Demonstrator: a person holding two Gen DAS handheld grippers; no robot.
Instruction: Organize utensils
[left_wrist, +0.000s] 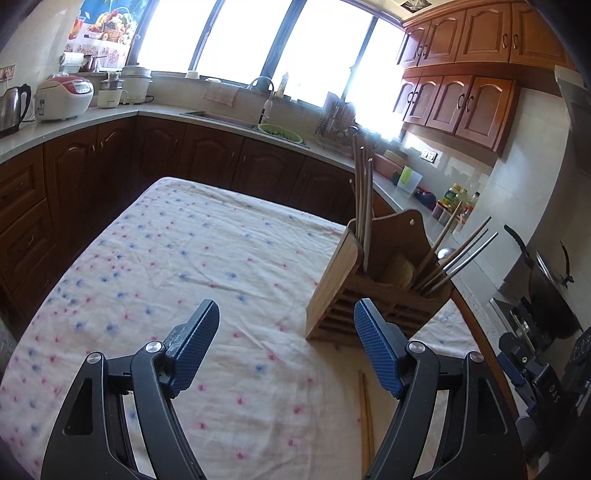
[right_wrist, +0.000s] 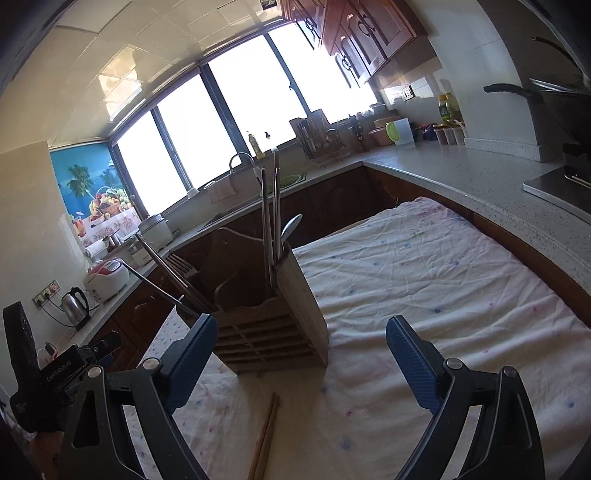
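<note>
Left wrist view first. Left gripper (left_wrist: 284, 347) nearest the lens, released, ribbed blue pads spread wide, nothing between them. Just beside the right-hand pad, flat on the cloth: a pair of wooden chopsticks (left_wrist: 366, 424), slim and pale, long axis running from the near edge of the tabletop (left_wrist: 155, 258) away toward the holder. Beyond them, touching nothing else on the cloth, a wooden utensil holder (left_wrist: 373, 295), slatted front, compartments already stocked with wooden and metal chopsticks leaning outward, a spoon bowl showing among them. White cloth with pink and blue flecks, creased, soft-looking.

Right wrist view next. Right gripper (right_wrist: 301, 360) likewise released, pads well apart and empty. Same chopsticks (right_wrist: 265, 437) low in the gap between the pads, closer to the left-hand one, long axis pointing up toward the holder (right_wrist: 273, 332), which stands near the middle of the tabletop (right_wrist: 443, 277).

Judged from both: chopsticks centred better under the right gripper, so likely the handier one for the pick; a thin, smooth pair lying flat, probably needing a pinch across the long axis, low against the cloth, then a lift into an open compartment.
</note>
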